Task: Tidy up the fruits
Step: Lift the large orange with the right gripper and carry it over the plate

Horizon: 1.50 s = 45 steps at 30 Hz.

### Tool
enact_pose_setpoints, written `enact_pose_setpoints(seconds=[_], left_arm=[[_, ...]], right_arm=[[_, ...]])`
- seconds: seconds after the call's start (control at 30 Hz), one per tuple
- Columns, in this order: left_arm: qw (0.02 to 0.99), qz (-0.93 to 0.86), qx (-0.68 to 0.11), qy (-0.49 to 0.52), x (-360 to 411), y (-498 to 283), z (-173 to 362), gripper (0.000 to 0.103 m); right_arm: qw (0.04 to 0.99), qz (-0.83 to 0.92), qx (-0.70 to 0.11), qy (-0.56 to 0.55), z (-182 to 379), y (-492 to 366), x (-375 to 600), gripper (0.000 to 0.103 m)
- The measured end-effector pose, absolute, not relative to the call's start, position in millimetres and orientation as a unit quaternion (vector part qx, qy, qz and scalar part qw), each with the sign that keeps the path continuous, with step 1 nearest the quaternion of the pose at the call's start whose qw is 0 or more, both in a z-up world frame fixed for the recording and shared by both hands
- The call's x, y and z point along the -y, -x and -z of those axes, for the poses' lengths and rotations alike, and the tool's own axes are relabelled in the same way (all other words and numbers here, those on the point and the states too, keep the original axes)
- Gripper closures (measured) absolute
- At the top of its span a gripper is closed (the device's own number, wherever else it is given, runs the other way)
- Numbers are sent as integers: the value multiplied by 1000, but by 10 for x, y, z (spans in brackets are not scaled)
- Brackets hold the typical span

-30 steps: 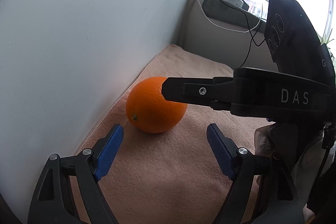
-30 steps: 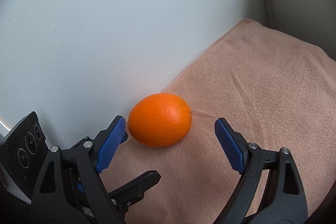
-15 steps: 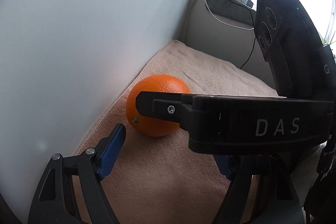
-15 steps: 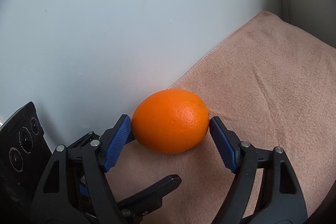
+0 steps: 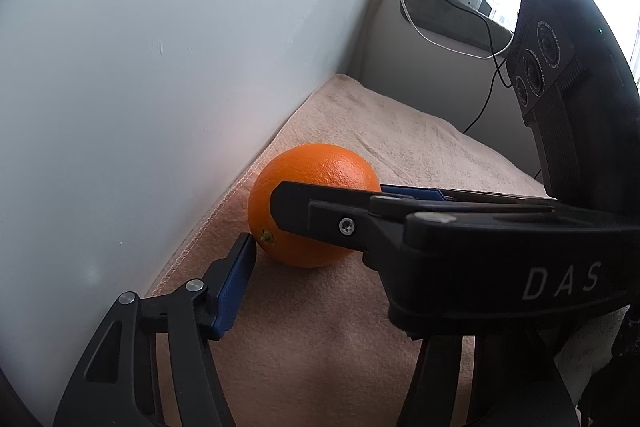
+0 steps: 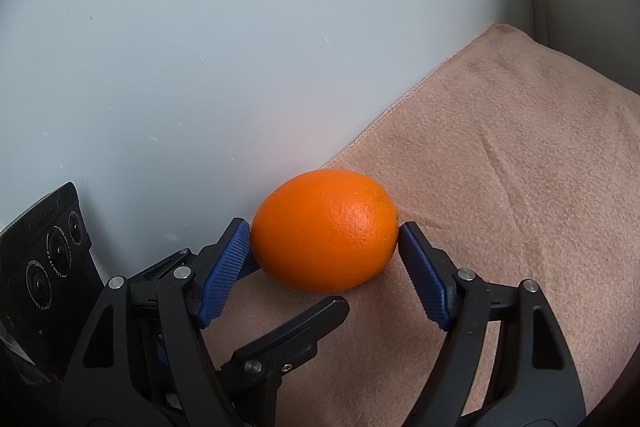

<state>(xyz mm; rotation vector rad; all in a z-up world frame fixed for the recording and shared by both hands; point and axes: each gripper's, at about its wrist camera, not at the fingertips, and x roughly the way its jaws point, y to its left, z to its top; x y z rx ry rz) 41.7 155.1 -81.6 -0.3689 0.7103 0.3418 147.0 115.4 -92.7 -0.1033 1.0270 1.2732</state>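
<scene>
One orange [image 6: 326, 229] lies on a pink towel [image 6: 520, 147] close against a white wall. My right gripper [image 6: 324, 227] is shut on it, a blue pad pressed on each end. In the left wrist view the same orange [image 5: 316, 171] shows behind the right gripper's black near finger [image 5: 320, 219], which crosses the picture. My left gripper [image 5: 316, 247] has its jaws closing. Its left pad [image 5: 236, 279] ends right at the orange's stem end, and its right finger is hidden there. In the right wrist view that finger [image 6: 296, 323] lies just in front of the orange.
The white wall [image 5: 160, 67] runs along the towel's left edge. A grey ledge with a dark cushion [image 5: 448, 15], cables and a white device stands under the window at the back. The right gripper's camera housing [image 5: 568, 67] rises at the right.
My right gripper has moved forward around the orange and closed its pads on it. The left gripper's jaws have narrowed, its left pad now at the stem end.
</scene>
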Motion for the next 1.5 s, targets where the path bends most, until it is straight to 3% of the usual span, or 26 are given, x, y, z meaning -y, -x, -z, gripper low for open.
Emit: enact_pose_setpoints(seconds=[0.77, 1.5], left_arm=[[931, -141, -306, 141, -1071, -360, 477, 46], [953, -30, -283, 102, -14, -847, 166, 46]], right_arm=[[718, -558, -417, 12, 621, -1440, -463, 24], [787, -485, -379, -43, 121, -1674, 1031, 25]])
